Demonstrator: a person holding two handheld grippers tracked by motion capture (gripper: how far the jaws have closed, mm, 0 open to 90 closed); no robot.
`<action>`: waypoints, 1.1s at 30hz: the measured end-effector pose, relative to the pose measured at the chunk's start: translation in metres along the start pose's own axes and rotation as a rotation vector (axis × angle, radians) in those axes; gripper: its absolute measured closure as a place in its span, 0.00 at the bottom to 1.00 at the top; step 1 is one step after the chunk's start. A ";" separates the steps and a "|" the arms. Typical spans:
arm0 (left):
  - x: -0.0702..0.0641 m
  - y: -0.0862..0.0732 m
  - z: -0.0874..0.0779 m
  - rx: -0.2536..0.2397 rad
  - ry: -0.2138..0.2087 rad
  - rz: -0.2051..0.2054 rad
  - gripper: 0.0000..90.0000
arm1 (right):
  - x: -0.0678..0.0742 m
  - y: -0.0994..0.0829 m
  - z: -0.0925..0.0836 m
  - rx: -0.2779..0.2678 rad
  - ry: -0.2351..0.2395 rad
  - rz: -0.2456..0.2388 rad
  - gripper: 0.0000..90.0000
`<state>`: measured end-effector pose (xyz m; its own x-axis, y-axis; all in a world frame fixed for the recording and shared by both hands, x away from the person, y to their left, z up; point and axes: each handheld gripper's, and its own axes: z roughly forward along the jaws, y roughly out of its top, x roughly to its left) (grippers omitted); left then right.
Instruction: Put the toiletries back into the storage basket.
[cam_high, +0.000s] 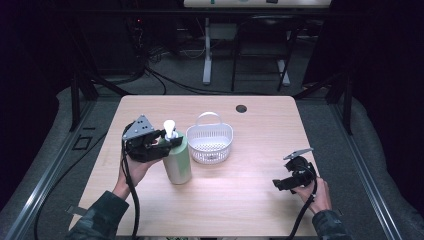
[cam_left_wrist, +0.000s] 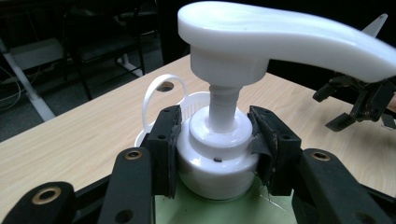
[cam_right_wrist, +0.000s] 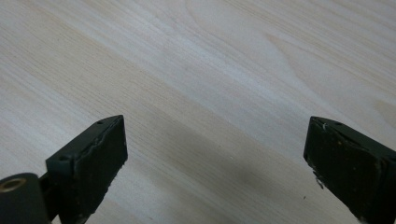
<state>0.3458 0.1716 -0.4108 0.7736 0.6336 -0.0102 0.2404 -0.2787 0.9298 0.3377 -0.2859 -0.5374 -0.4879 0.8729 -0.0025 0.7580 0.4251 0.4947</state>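
Note:
A pale green pump bottle (cam_high: 178, 162) with a white pump head (cam_left_wrist: 280, 35) stands upright at the left middle of the wooden table (cam_high: 250, 200). My left gripper (cam_high: 167, 141) is shut on the bottle's white collar (cam_left_wrist: 217, 161), one pad pressing on each side just under the pump stem. A white slotted basket (cam_high: 210, 141) with a handle sits just right of the bottle. My right gripper (cam_high: 276, 184) rests near the table's right front, pointing left, its jaws wide apart over bare wood (cam_right_wrist: 210, 93) with nothing between them.
A round cable hole (cam_high: 241, 108) lies near the table's far edge. Black cables trail from both grippers toward the front edge. Dark frames and table legs stand on the floor beyond the far edge.

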 end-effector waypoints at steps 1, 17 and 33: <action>0.001 0.003 0.000 0.002 -0.003 0.008 0.62 | 0.000 0.000 0.000 0.001 -0.002 0.003 0.06; 0.005 0.020 0.000 0.000 -0.011 0.017 0.62 | 0.000 -0.001 0.000 0.008 -0.006 -0.004 0.06; 0.011 0.039 -0.004 -0.015 0.005 0.023 0.62 | -0.001 -0.002 -0.001 0.011 -0.003 0.009 0.07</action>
<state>0.3616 0.1708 -0.3731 0.7763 0.6302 0.0133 0.2133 -0.2825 0.9353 0.3362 -0.2882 -0.5381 -0.4799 0.8773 -0.0009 0.7668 0.4199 0.4855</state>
